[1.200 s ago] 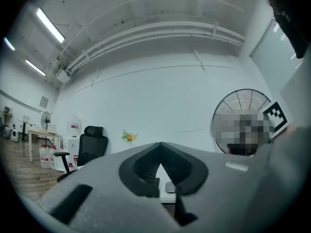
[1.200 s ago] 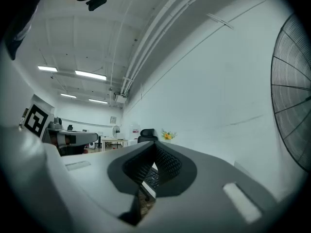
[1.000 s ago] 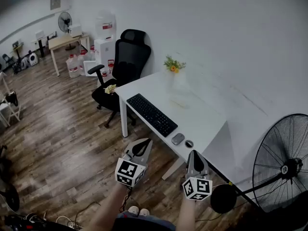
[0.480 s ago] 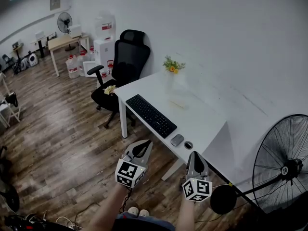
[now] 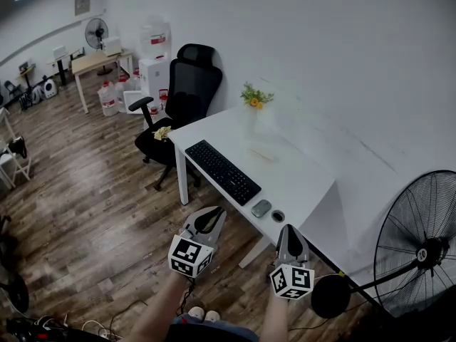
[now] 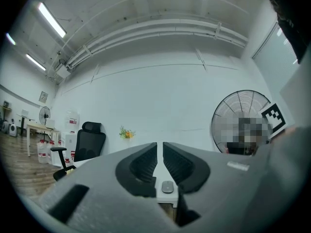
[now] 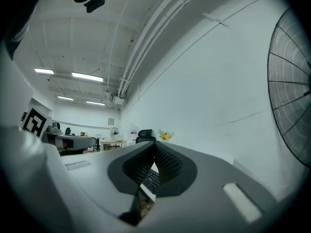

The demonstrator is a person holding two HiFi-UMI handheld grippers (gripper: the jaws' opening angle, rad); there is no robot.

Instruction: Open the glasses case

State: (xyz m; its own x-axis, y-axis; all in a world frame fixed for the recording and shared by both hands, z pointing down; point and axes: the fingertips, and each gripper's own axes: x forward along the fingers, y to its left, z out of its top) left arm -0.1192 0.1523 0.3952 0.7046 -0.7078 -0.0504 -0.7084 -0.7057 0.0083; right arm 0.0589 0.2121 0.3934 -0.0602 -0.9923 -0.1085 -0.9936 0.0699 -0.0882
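Observation:
On the white desk (image 5: 299,180), a pale flat thing (image 5: 262,152) lies behind the keyboard; it may be the glasses case, but it is too faint to tell. Both grippers hover over the wooden floor, short of the desk's near corner and pointing at it. My left gripper (image 5: 211,214) is opening: its jaws (image 6: 160,144) show a narrow slit with nothing between them. On the right gripper (image 5: 288,228) the jaws meet at the tips (image 7: 154,144) and hold nothing.
A black keyboard (image 5: 222,169), a grey mouse (image 5: 261,207) and a small round thing (image 5: 278,216) lie near the desk's front edge. Yellow flowers (image 5: 256,96) stand at its back. A black office chair (image 5: 187,98) is at the left end, and a big floor fan (image 5: 420,244) at the right.

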